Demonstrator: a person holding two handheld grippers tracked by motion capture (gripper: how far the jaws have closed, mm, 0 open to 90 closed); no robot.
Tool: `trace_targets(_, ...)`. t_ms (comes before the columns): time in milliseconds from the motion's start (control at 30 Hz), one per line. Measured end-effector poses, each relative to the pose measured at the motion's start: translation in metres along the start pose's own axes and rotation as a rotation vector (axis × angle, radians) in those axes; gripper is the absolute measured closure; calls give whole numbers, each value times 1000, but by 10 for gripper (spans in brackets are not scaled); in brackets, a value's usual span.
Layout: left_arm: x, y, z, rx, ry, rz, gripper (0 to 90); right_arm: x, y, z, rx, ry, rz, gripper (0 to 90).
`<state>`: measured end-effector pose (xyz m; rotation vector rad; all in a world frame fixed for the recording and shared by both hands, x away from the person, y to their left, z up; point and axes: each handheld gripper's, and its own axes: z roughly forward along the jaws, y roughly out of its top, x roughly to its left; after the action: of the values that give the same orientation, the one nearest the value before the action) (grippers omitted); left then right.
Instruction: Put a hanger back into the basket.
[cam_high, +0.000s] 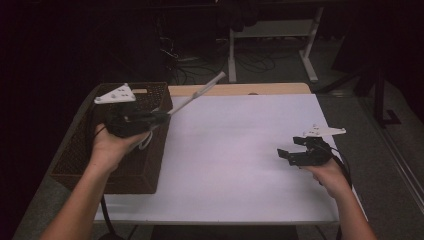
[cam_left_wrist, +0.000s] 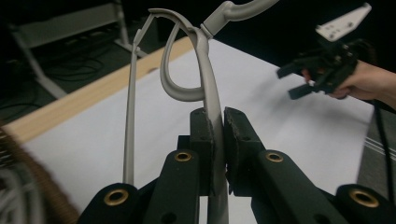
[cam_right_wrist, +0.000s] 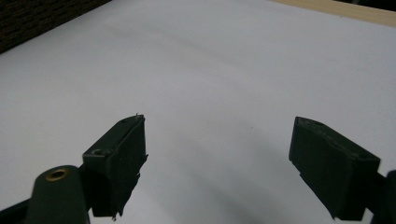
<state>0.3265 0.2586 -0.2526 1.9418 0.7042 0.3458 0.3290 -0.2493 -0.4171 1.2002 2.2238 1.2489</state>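
My left gripper (cam_high: 162, 116) is raised over the right rim of a dark wicker basket (cam_high: 125, 172) and is shut on a grey plastic hanger (cam_high: 197, 95). The hanger slants up and to the right, past the table's far edge. In the left gripper view the pads (cam_left_wrist: 218, 126) pinch one thin arm of the hanger (cam_left_wrist: 205, 60), whose curved loop rises above them. Low over the white table top at the right, my right gripper (cam_high: 286, 154) is open with nothing between its pads (cam_right_wrist: 217, 140). The right gripper (cam_left_wrist: 287, 83) also appears in the left gripper view, far right.
The white table top (cam_high: 240, 155) has a wooden strip (cam_high: 250, 89) along its far edge. The basket (cam_left_wrist: 28, 191) holds pale items at the left end. A white desk frame (cam_high: 310, 50) and loose cables lie on the dark floor beyond.
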Motion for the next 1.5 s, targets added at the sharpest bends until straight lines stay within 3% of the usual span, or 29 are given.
trace_targets(167,22,-8,-29,-17,42,-19,832,0,0,1,3,-1,0,179)
trace_targets(400,50,-32,-65,-27,103,-55,832,0,0,2,5,-3,0,179)
trace_targets(567,68,-52,-79,-21,138,-75,832,-1,1,3,9,-4,-4,179)
trace_targets(633,74,-62,-82,-25,132,-85,832,-1,1,3,10,-4,-5,178)
trace_targets(900,95,-92,-86,5,161,-114,832,-2,0,4,10,-3,-3,178)
trace_targets(1100,111,-105,-73,66,149,-100,830,-3,1,2,6,-7,-1,178)
trace_targets(1200,117,-112,-67,80,150,-109,830,-4,1,1,4,-10,-3,178)
trace_targets(1400,126,-130,-55,160,169,-138,826,-3,2,-1,1,-14,2,178)
trace_targets(1433,126,-131,-54,170,191,-132,821,-3,2,-1,1,-14,2,178)
trace_targets(1500,126,-129,-56,144,216,-132,785,-2,3,-1,2,-15,-4,178)
